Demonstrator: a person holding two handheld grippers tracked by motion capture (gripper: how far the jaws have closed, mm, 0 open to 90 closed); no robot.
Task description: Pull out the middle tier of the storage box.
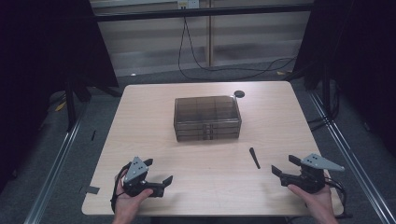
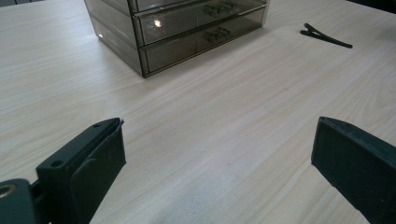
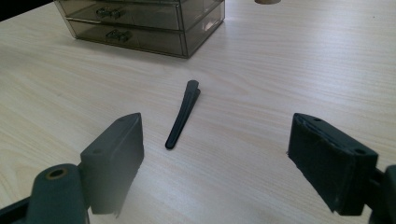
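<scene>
A smoky clear drawer box (image 1: 207, 117) stands in the middle of the light wooden table (image 1: 140, 121), drawer fronts toward me (image 2: 196, 28) (image 3: 140, 18). A black hair clip (image 1: 254, 157) lies flat on the table right of centre (image 3: 183, 113) (image 2: 325, 36). My left gripper (image 1: 158, 171) rests near the front left edge, held by a hand, jaws open and empty (image 2: 217, 154). My right gripper (image 1: 285, 164) sits at the front right, also open and empty (image 3: 215, 149), with the clip a short way ahead of its jaws.
A small dark round disc (image 1: 239, 94) lies on the table behind the box. Cables (image 1: 224, 65) trail on the floor beyond the far edge. Metal rails (image 1: 56, 158) run along both sides of the table.
</scene>
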